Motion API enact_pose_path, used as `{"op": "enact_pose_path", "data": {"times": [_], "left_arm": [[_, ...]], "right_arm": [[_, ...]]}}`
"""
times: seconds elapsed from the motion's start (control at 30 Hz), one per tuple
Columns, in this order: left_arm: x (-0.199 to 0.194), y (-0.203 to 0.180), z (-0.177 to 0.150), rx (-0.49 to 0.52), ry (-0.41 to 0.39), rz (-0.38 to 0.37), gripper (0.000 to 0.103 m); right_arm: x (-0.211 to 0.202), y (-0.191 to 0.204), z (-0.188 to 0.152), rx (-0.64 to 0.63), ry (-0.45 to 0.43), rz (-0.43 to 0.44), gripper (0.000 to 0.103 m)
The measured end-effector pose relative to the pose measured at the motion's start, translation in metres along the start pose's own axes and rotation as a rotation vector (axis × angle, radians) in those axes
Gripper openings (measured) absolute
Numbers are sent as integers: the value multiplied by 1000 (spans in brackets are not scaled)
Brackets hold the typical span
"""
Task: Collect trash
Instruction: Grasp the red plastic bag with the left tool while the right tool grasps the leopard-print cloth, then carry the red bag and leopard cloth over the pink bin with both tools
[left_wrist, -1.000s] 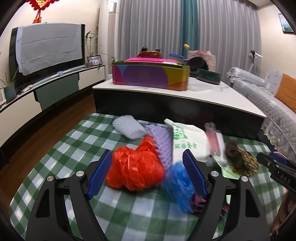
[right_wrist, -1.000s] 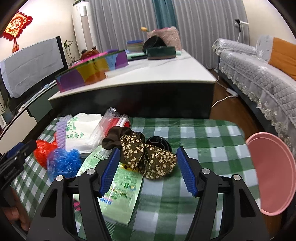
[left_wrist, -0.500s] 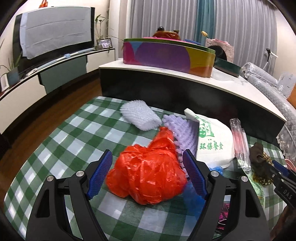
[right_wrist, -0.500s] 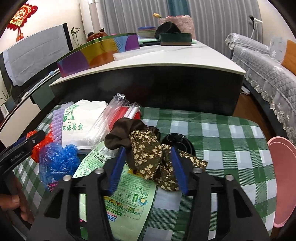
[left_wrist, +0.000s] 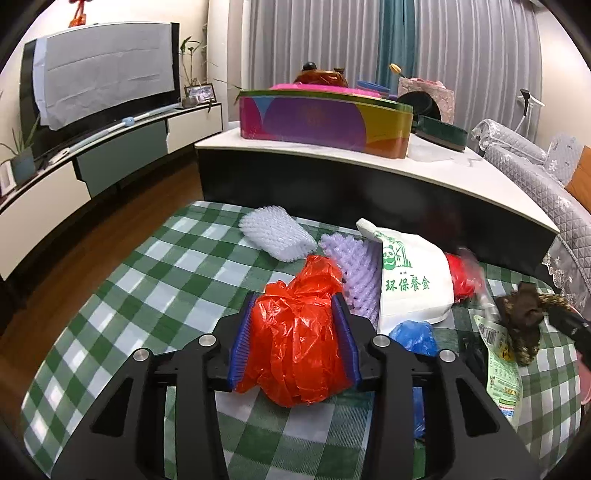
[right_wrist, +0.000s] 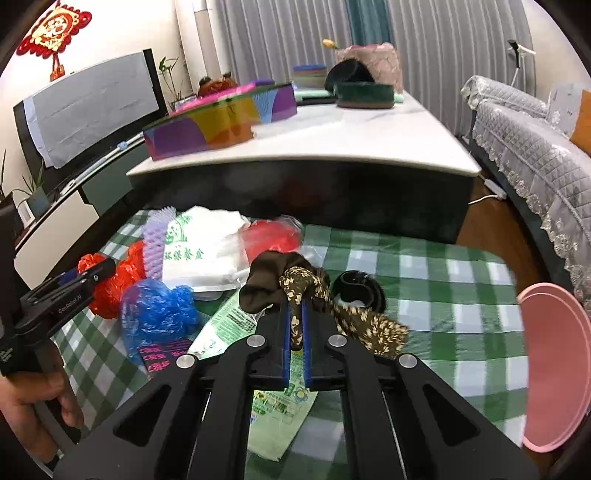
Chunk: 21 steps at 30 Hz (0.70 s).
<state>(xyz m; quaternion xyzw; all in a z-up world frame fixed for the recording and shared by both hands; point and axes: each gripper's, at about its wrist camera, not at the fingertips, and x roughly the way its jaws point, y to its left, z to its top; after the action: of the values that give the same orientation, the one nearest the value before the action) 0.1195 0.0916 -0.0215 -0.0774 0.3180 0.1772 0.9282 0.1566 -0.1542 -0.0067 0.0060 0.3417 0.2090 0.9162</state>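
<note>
Trash lies on a green checked tablecloth (left_wrist: 129, 295). My left gripper (left_wrist: 293, 299) has its jaws closing around a crumpled red plastic bag (left_wrist: 295, 350), and both blue pads press its sides. My right gripper (right_wrist: 295, 306) is shut on a brown floral cloth (right_wrist: 369, 325), which bunches above the pads and trails off to the right. The left gripper (right_wrist: 66, 291) also shows at the left of the right wrist view, held by a hand (right_wrist: 33, 398). Loose nearby are a blue plastic bag (right_wrist: 155, 310), a green printed wrapper (right_wrist: 229, 321) and a white bag with green print (left_wrist: 410, 284).
A white foam net (left_wrist: 275, 236) and a purple foam net (left_wrist: 351, 266) lie behind the red bag. A black band (right_wrist: 356, 290) rests beside the cloth. A pink plate (right_wrist: 554, 365) sits at the right edge. A low white-topped table (left_wrist: 443, 177) stands just behind.
The left jaws have closed in on the red bag. The right jaws have shut on the floral cloth and pulled it up a little.
</note>
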Motion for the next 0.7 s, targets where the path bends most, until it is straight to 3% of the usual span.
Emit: {"op": "enact_pose_path", "data": {"times": [0.27,0.7], "left_arm": [[-33,8,3,-16,-32,-9,39],[-87,-1,0,4,-92,-120,39]], "right_arm": [[-56,-15,1,1,-52,-71,5],[-136,-35,-10,54,-131,-162,5]]}}
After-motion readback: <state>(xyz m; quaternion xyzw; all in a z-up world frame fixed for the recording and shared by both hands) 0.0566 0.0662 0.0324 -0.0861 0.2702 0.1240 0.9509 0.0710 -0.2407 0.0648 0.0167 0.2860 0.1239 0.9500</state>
